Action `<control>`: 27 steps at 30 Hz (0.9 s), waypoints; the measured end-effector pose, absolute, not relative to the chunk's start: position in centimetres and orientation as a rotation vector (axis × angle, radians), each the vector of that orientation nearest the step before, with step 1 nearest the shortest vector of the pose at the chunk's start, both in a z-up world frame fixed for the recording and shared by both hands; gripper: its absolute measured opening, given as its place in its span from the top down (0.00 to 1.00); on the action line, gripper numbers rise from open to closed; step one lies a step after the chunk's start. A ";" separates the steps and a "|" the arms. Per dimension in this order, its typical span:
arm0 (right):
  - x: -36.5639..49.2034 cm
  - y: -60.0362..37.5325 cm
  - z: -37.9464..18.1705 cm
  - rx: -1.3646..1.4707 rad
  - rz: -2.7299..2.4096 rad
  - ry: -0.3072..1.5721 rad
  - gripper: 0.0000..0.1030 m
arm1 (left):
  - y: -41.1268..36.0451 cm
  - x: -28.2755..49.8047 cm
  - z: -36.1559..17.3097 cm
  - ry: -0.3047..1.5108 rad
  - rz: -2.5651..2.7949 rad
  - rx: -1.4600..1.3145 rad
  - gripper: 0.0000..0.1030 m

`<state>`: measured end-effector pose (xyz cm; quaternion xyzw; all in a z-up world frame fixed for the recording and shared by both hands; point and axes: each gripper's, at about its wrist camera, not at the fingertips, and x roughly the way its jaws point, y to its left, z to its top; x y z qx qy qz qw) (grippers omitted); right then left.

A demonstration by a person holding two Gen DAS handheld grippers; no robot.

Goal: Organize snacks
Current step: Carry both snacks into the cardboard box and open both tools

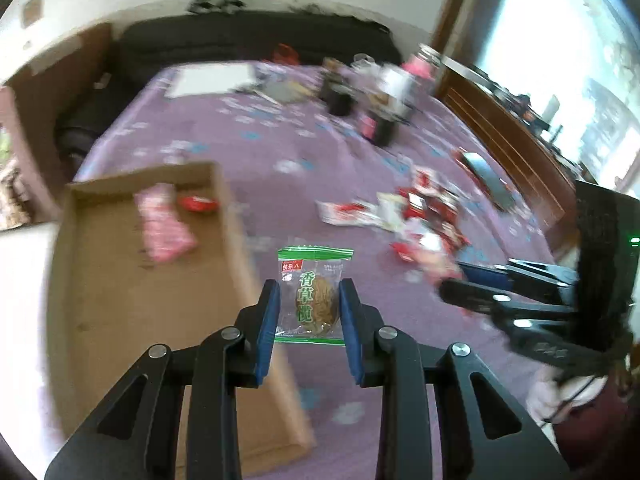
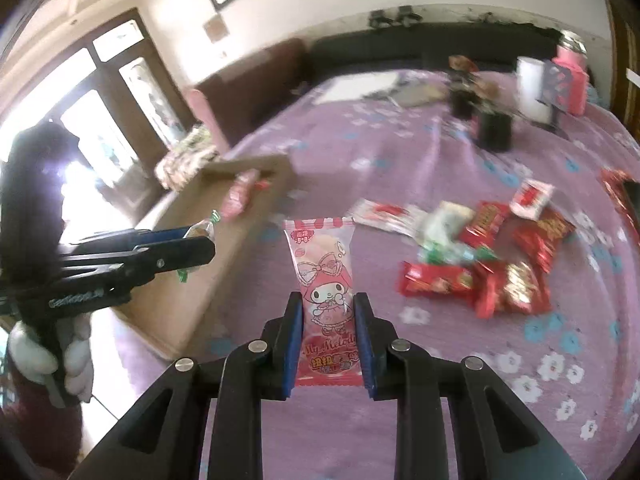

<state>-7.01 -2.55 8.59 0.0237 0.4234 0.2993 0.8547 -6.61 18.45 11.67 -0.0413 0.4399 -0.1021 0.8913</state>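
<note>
Both tongs were loaded! The left tongs (image 1: 309,300) pinched a green-edged olive snack packet (image 1: 314,292) just beside the cardboard box (image 1: 120,312) on the bed (image 1: 320,152), while the right tongs (image 2: 329,316) clamped a pink My Melody packet (image 2: 325,280). Best play, it seemed: carry each over the box wall, lower, then let go inside. A pink packet (image 1: 164,222) and a red one (image 1: 198,203) lay in the box already. The loose pile of red snacks (image 2: 504,264) waited near; dark cups (image 2: 496,130) stood well apart.
</note>
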 end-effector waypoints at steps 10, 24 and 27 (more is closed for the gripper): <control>-3.4 8.1 10.9 0.125 0.803 0.943 0.76 | 30.1 -2.4 8.8 0.971 0.021 -0.204 0.73; 3.1 19.7 4.4 0.158 0.787 1.120 0.75 | 35.7 2.8 4.4 0.999 0.109 -0.366 0.71; 3.3 19.9 4.1 0.173 0.765 1.108 0.72 | 36.5 2.4 4.5 0.998 0.089 -0.435 0.51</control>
